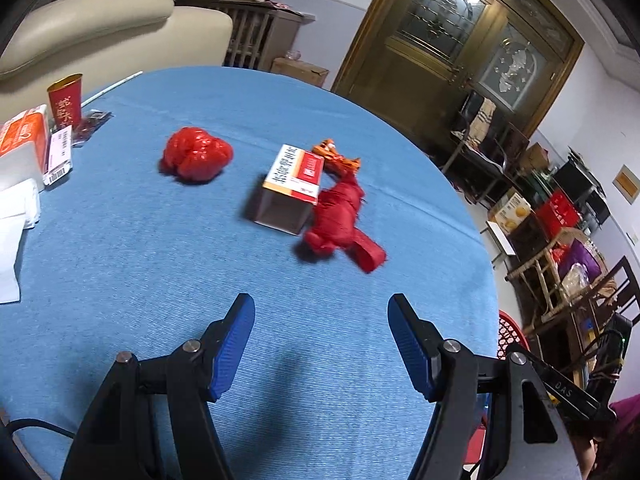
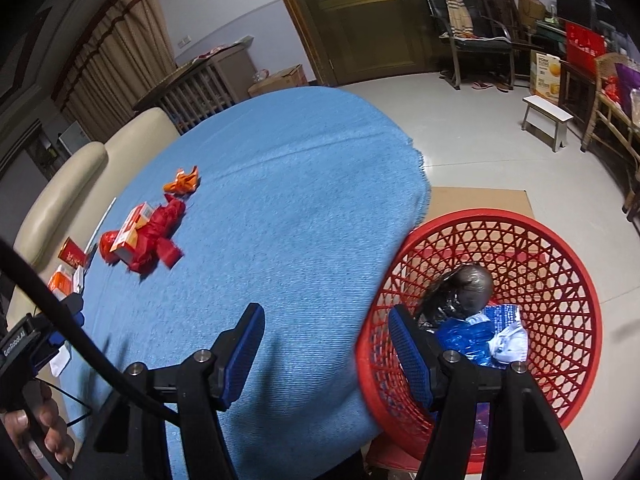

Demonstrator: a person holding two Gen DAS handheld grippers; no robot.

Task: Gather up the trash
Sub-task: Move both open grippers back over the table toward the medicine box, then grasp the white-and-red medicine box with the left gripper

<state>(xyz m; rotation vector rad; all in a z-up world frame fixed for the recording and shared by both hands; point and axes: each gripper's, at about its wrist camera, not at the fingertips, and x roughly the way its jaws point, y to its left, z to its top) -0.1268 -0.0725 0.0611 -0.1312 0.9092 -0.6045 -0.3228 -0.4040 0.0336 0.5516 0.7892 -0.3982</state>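
We see three scraps mid-counter (image 1: 120, 240): a crumpled red bag (image 1: 197, 154), a small box (image 1: 294, 188) touching a red wad (image 1: 340, 220). All look light; the box is stiff, best pinched across its sides. Left tool (image 1: 321, 344) and right tool (image 2: 326, 348) are released, empty; basket (image 2: 560, 248) waits beside.

1. A cream sofa (image 1: 100, 28) stands behind the blue-covered table (image 1: 200, 260).
2. A wooden double door (image 1: 472, 40) has patterned glass.
3. A small white stool (image 2: 546, 122) stands on the floor.
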